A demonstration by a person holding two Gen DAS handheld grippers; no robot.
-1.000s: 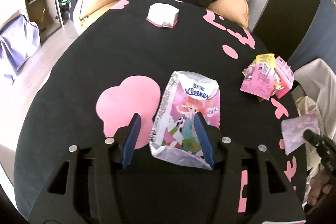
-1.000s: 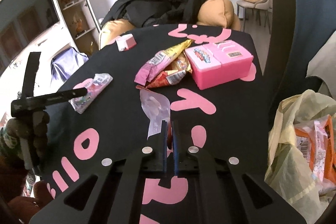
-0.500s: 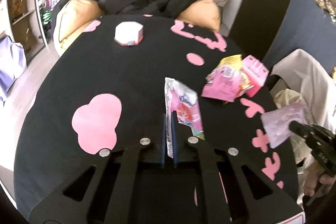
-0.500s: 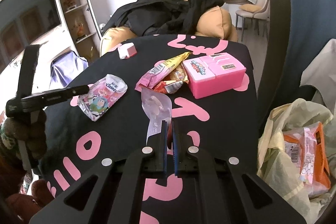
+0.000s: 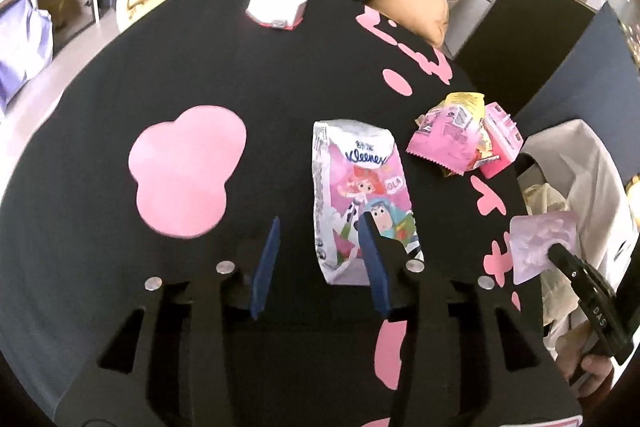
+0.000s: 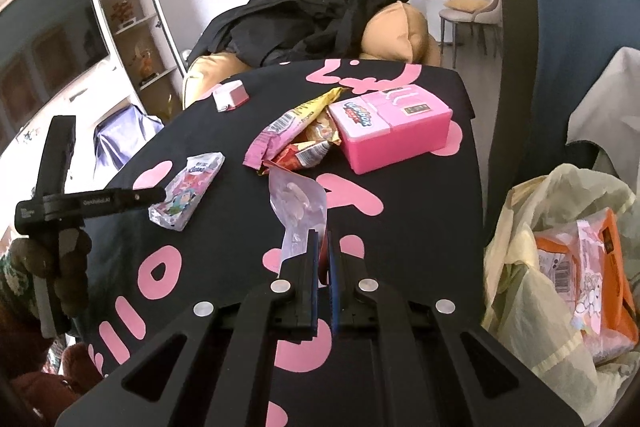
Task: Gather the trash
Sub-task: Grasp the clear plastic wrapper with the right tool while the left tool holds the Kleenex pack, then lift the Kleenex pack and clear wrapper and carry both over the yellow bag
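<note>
A Kleenex tissue pack (image 5: 360,195) with cartoon print lies flat on the black table (image 5: 200,59). My left gripper (image 5: 320,233) is open just above it; the right finger overlaps the pack's near end and the left finger stands clear of it. My right gripper (image 6: 323,245) is shut on a clear pale-purple wrapper (image 6: 298,211), held above the table; it also shows in the left wrist view (image 5: 540,247). The tissue pack also shows in the right wrist view (image 6: 188,191), next to the left gripper (image 6: 160,193).
A pile of pink, yellow and red snack wrappers (image 6: 296,135) leans on a pink box (image 6: 394,127). A small white and pink box (image 5: 276,7) sits at the far edge. A yellowish trash bag (image 6: 560,267) with packaging hangs open at the right. A sofa with black clothes lies beyond.
Half a second ago my left gripper was shut on the tissue pack, held on edge; now it is open and the pack lies flat. My right gripper stays shut on the wrapper.
</note>
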